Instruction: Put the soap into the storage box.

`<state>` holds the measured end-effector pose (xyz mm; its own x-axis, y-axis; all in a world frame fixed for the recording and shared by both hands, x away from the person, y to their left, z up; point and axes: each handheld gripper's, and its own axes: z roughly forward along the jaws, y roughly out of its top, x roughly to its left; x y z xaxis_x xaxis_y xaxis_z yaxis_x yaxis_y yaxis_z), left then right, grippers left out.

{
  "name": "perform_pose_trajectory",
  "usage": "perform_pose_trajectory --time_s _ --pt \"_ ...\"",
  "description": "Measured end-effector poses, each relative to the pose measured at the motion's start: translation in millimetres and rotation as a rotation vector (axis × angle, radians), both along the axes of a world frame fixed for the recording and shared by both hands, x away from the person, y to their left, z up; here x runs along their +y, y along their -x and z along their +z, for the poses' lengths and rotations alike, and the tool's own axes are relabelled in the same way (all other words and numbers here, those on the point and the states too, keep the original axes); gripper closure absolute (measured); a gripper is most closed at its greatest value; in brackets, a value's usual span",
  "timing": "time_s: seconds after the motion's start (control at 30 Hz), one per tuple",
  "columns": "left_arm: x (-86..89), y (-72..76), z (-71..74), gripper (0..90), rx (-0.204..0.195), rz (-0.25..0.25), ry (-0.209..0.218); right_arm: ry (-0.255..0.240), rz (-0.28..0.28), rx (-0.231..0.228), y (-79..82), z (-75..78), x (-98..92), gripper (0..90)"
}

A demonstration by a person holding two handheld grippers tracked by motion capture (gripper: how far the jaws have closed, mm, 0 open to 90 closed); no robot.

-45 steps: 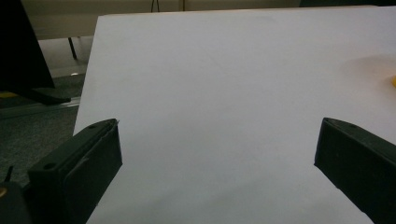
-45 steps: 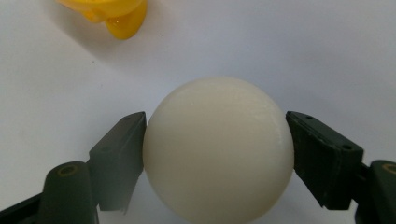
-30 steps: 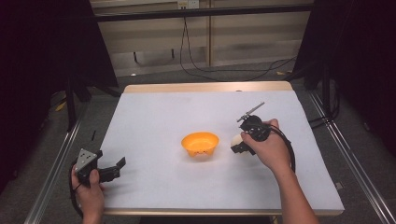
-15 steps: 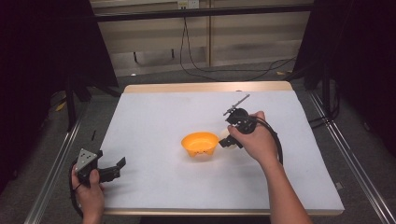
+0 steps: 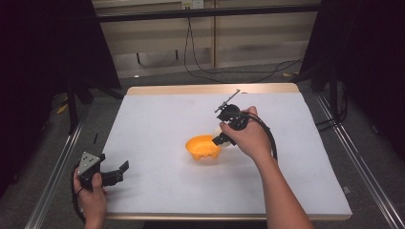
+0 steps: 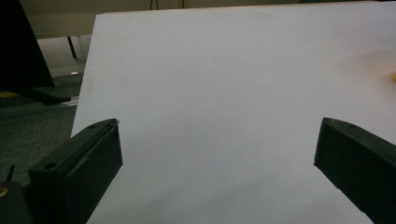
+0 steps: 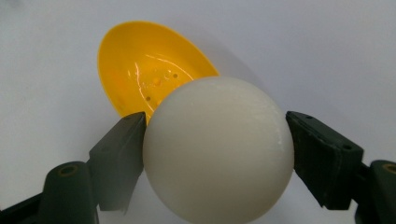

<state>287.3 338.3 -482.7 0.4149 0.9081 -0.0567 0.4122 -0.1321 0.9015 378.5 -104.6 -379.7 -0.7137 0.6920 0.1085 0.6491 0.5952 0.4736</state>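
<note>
An orange bowl (image 5: 203,148) sits near the middle of the white table (image 5: 157,119); in the right gripper view the bowl (image 7: 140,70) is empty and lies just beyond the jaws. My right gripper (image 5: 221,136) hovers at the bowl's right rim, shut on a white ball (image 7: 218,147), which fills the space between both jaws. A sliver of the ball (image 5: 218,130) peeks out beside the hand. My left gripper (image 5: 119,171) rests at the table's front left corner, open with nothing between its jaws; its own view, left gripper (image 6: 217,154), looks across bare tabletop.
A black cable (image 5: 270,138) loops from the right gripper over the person's wrist. Metal rails (image 5: 52,176) run along both sides of the table. Cables lie on the floor (image 5: 229,71) behind the far edge.
My right gripper has carried the white ball leftward from the table's right part to the bowl's right rim. The left gripper has stayed put.
</note>
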Motion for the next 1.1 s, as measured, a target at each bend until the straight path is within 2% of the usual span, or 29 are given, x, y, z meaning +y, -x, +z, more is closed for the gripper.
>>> perform_pose_trajectory --time_s 0.4,0.63,1.1 --pt "0.0 0.0 0.0 0.8 0.0 -0.001 0.0 0.019 0.048 0.004 -9.6 -5.8 26.3 23.3" --pt "0.1 0.0 -0.1 0.8 0.001 -0.001 0.005 0.029 0.085 0.009 -8.6 -11.8 40.2 23.3" --pt "0.5 -0.3 0.0 0.7 0.004 -0.001 0.004 0.051 0.089 0.031 -7.8 -24.4 54.2 23.1"
